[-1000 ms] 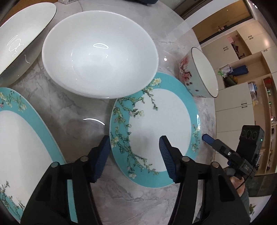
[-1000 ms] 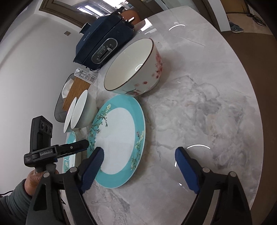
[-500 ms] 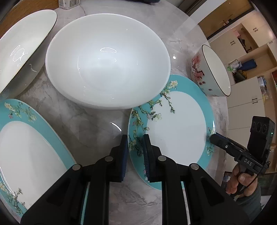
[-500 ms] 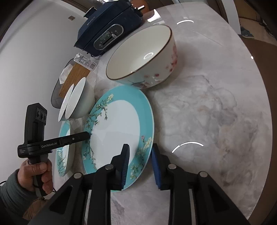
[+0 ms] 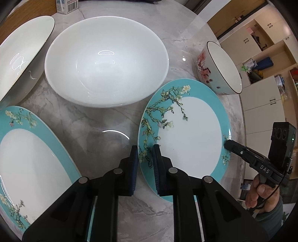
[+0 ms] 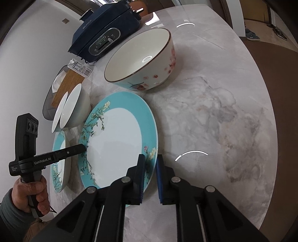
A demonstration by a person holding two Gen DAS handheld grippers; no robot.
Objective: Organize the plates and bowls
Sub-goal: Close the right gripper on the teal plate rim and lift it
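A teal-rimmed floral plate [image 5: 191, 134] [image 6: 115, 137] lies on the marble table. My left gripper [image 5: 145, 150] is shut on its left rim. My right gripper [image 6: 150, 160] is shut on its opposite rim. A second teal floral plate [image 5: 28, 158] [image 6: 59, 162] lies to the left. A large white bowl [image 5: 106, 61] [image 6: 76, 108] sits behind them. A floral bowl with pink blossoms [image 5: 219, 70] [image 6: 141, 61] stands at the far right of the plate. A white dark-rimmed plate [image 5: 20, 59] [image 6: 59, 111] is at the far left.
A dark blue appliance [image 6: 106, 35] and a labelled box [image 5: 67, 6] stand at the back of the marble table [image 6: 214, 111]. A wooden board [image 6: 67, 87] lies near the wall. Cabinets [image 5: 264, 96] stand beyond the table edge.
Both grippers went from wide open to shut on opposite rims of the same teal plate, and both cameras moved closer to it.
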